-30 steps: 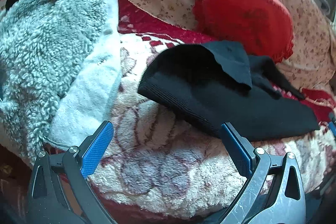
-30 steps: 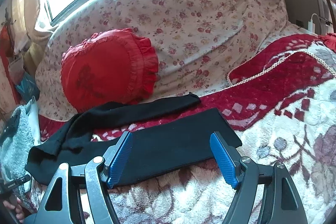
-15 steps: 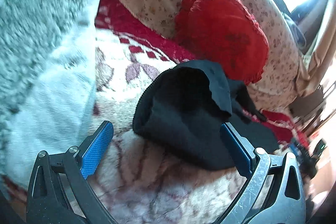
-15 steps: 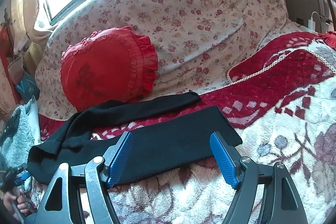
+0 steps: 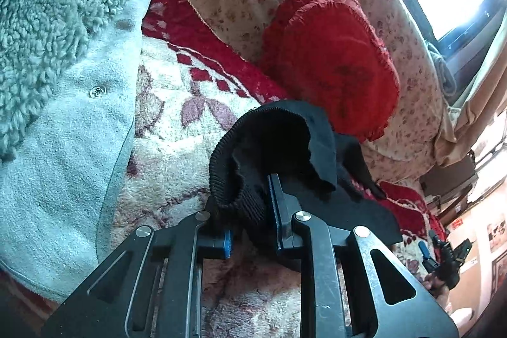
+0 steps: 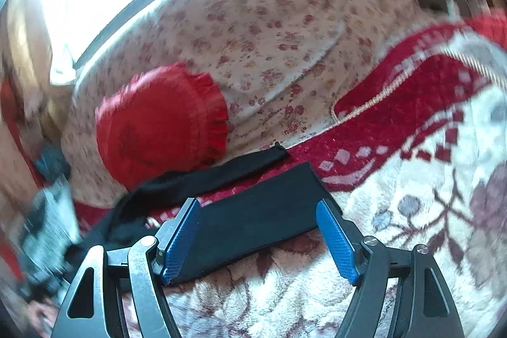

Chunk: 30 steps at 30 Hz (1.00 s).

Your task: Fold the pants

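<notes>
Left wrist: left gripper (image 5: 252,211) jaws clamp pants (image 5: 279,154) waistband; right gripper (image 6: 258,238) jaws gape.

The left hand-held gripper (image 5: 250,211), at lower centre of its frame, is clamped on black ribbed fabric; the right hand-held gripper (image 6: 258,238), at bottom centre, has its jaws spread wide.

Bed under a plush cream-and-red flowered blanket (image 6: 412,243), black pants (image 6: 253,227) spread across it, grey fleece garment (image 5: 63,84) at one side, floral bedding roll (image 6: 269,53) behind, red ruffled cushion (image 6: 158,122) leaning there.
</notes>
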Available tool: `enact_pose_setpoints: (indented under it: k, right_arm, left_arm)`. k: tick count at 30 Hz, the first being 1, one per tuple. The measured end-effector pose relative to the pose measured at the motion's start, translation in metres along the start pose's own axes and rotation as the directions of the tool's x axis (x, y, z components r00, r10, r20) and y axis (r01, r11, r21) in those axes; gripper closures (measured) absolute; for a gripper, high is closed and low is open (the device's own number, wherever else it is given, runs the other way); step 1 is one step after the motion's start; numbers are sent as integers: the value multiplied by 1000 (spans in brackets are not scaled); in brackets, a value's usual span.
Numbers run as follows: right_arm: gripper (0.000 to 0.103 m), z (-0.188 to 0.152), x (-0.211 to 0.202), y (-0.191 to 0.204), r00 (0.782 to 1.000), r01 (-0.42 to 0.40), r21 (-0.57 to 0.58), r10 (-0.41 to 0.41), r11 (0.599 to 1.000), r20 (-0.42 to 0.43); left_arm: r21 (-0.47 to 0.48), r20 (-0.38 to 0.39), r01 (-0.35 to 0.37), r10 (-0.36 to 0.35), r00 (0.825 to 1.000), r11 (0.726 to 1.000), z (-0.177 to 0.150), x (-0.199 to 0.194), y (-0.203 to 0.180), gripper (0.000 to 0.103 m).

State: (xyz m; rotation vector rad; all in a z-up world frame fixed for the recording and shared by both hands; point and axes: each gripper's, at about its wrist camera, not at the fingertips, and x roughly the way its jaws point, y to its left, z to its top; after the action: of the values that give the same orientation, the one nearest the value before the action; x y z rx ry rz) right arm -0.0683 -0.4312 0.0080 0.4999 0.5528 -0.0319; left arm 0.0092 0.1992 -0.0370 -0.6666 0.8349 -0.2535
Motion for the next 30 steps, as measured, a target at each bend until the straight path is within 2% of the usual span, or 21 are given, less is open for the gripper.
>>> enact_pose_setpoints:
  k: [2,5,6,9,10,12,13,15,17,19,20,23,25,27,29,30]
  right_arm:
    - [31,5,-5,-29,998,-59,159,54,985,32]
    - [31,5,-4,-66,986,-164,368,149,915,69]
    - [31,2,1,-80,981,-191,446,181,875,67]
    - [34,-6,21,-95,966,-218,564,256,797,11]
    - [35,-7,27,-96,964,-208,574,265,792,-16]
    - [42,-8,37,-94,970,-139,566,227,812,-87]
    - [44,-8,40,-95,969,-133,566,226,814,-97]
    - [53,-5,48,-95,971,-115,564,212,818,-109]
    - [54,-2,60,-96,966,-132,567,233,813,-110]
    - [57,-1,72,-96,965,-108,562,222,820,-138]
    - [63,0,76,-95,966,-93,556,210,826,-149]
    - [99,4,79,-88,964,-109,502,215,858,-159]
    - [99,9,68,-83,967,-134,467,218,874,-130]
    - [99,11,53,-82,966,-164,463,237,871,-106]
    - [99,4,39,-85,957,-182,475,266,861,-115]
    - [99,-2,31,-84,946,-187,474,288,860,-148]
  left_arm:
    - [-4,-3,-9,9,1000,1000,1,2,-1,86]
    - [-8,0,-20,20,1000,1000,0,2,-2,86]
    - [-11,3,-27,27,1000,1000,0,3,-2,86]
    - [-20,4,-47,47,999,999,-1,4,-1,90]
    - [-15,6,-68,68,998,998,-2,4,-3,94]
    - [-21,7,-78,78,997,997,-3,4,-3,95]
    - [-24,8,-81,81,997,996,-3,4,-4,95]
    - [-27,9,-92,92,996,995,-3,5,-4,97]
    - [-36,5,-102,102,995,994,-3,6,-3,97]
    - [-56,0,-104,105,995,993,-3,6,-2,98]
    - [-58,0,-110,110,994,992,-4,5,-1,99]
    - [-47,12,-130,131,991,990,-7,-3,-5,99]
    - [-48,26,-132,133,991,990,-9,-12,-7,99]
    - [-47,45,-128,130,991,991,-11,-30,-9,99]
    - [-37,54,-126,128,990,991,-15,-52,-8,99]
    - [-30,54,-126,127,990,992,-17,-63,-5,99]
